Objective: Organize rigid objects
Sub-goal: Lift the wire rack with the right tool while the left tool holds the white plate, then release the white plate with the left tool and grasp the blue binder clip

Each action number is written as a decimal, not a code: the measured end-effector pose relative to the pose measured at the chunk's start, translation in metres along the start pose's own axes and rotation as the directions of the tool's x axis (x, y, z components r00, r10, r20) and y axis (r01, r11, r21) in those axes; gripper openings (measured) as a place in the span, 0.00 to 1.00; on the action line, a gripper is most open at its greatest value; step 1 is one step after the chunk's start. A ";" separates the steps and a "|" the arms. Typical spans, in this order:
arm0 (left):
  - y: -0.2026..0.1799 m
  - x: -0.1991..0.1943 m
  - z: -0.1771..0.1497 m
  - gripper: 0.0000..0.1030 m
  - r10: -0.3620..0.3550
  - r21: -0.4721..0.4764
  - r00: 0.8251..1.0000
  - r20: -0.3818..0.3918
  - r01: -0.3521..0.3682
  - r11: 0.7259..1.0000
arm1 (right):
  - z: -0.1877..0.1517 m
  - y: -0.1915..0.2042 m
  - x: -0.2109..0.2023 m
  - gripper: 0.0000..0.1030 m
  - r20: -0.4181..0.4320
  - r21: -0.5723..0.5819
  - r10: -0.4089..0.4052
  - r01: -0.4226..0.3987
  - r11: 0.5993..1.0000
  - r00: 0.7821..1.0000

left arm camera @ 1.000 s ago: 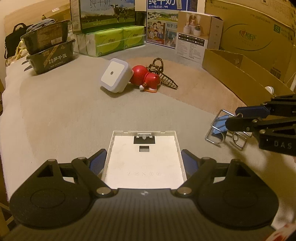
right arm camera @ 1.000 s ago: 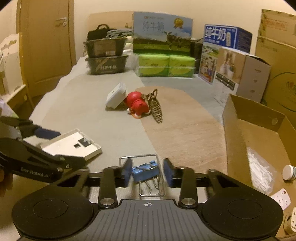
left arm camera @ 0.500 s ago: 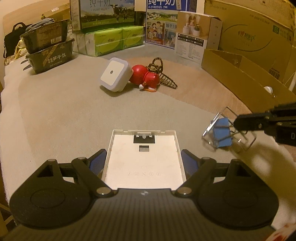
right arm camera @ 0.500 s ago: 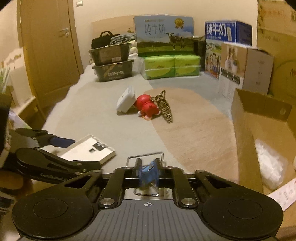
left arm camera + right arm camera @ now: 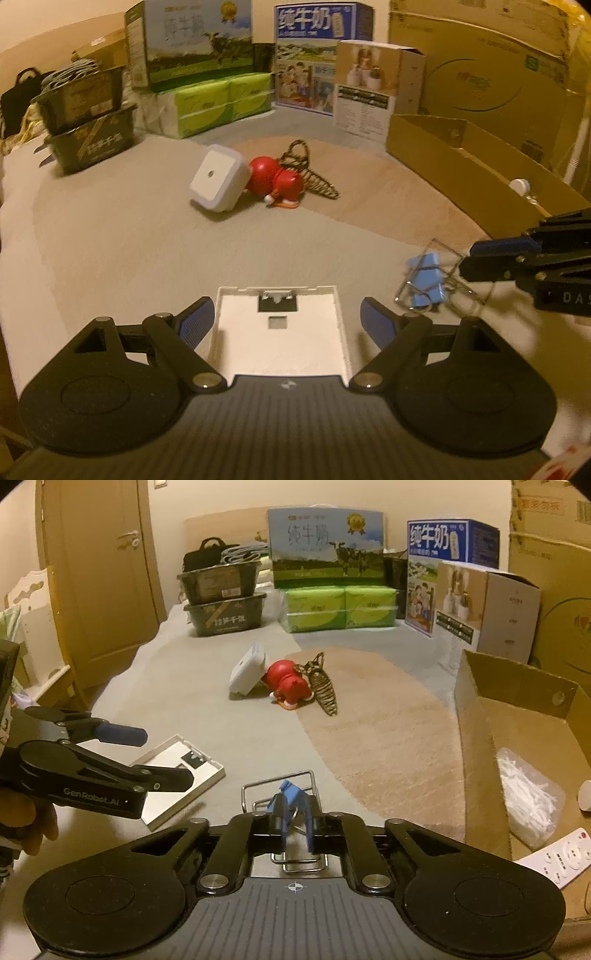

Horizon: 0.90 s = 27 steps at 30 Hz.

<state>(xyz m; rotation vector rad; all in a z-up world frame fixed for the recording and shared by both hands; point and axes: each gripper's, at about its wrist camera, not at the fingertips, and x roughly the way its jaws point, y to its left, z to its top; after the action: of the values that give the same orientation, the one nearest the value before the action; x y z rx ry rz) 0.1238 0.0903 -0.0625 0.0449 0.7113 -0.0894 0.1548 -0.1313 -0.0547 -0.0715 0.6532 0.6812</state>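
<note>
Now the blue binder clips [image 5: 291,805] with their wire handles are pinched between the closed fingers of the right gripper [image 5: 293,821], lifted clear of the grey bed cover [image 5: 122,243]. Beside them the left gripper [image 5: 286,323] stands spread wide around the white flat panel [image 5: 280,339] (its pads not touching the edges), which lies near the cover's front edge. Farther back lie a white night light [image 5: 218,179], red toy [image 5: 277,181] and wicker cone [image 5: 314,175]. An open cardboard box [image 5: 517,716] flanks the right edge.

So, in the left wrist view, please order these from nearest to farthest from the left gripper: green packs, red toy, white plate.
1. White plate, between the left gripper fingers.
2. Red toy, mid-surface, ahead.
3. Green packs, at the back, left of centre.
</note>
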 end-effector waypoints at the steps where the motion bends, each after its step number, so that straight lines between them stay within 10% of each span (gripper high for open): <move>1: 0.000 0.000 0.001 0.82 -0.004 0.004 1.000 0.003 0.004 1.000 | -0.001 -0.001 -0.002 0.29 0.001 0.006 -0.005 0.005 1.000 1.000; 3: -0.001 0.001 0.002 0.82 -0.007 0.002 1.000 0.003 0.007 1.000 | -0.004 -0.005 -0.008 0.52 0.011 0.020 -0.003 0.003 1.000 1.000; 9: -0.007 0.004 0.002 0.82 -0.031 0.017 1.000 -0.002 0.031 0.999 | -0.013 -0.003 -0.001 0.57 -0.014 -0.051 -0.011 0.011 0.999 1.000; 14: -0.012 0.006 0.001 0.82 -0.052 0.035 0.999 -0.004 0.052 0.998 | -0.018 -0.003 0.018 0.56 -0.045 -0.130 -0.022 0.016 0.991 0.999; 18: -0.014 0.007 0.000 0.82 -0.054 0.034 0.999 -0.008 0.054 0.998 | -0.017 -0.009 0.023 0.30 -0.052 -0.123 -0.011 0.005 0.992 0.999; 27: -0.021 0.006 0.001 0.82 -0.069 0.042 0.998 0.001 0.069 0.997 | -0.016 -0.010 0.018 0.29 -0.007 -0.067 -0.017 0.017 0.998 1.000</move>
<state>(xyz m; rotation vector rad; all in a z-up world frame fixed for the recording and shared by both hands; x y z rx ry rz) 0.1268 0.0692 -0.0656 0.0600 0.7090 -0.1708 0.1630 -0.1330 -0.0798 -0.1413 0.6363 0.6867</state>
